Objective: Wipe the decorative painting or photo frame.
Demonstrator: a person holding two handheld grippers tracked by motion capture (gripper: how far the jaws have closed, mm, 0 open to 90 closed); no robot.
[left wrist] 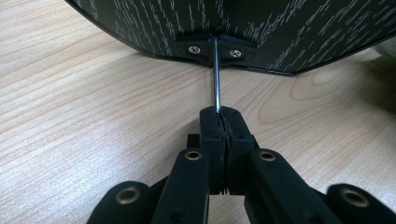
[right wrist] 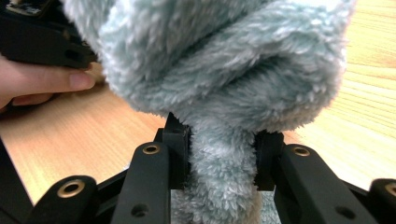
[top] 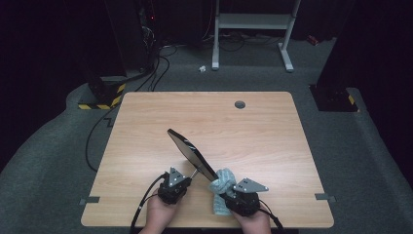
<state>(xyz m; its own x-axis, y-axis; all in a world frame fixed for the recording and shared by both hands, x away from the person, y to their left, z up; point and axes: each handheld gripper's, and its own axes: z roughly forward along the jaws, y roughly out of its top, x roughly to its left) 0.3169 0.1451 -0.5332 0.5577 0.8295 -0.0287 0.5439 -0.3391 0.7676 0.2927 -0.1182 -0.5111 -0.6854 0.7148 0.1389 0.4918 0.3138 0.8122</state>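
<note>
Behind cloth [top: 222, 181], mirror [top: 191, 153] edge, probably.

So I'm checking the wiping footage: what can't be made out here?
- Mirror glass: high view shows it edge-on; left gripper view shows its patterned back.
- Cloth contact with the mirror: hidden behind cloth folds in the right gripper view.
- Mirror's thin rod end: buried between the shut left tongs.

Bright light on the wooden table [top: 253, 122], dark room all around it, soft small shadows under things, fluffy cloth [right wrist: 224, 60] close up and a bit fuzzy, near black jaws blurry
</note>
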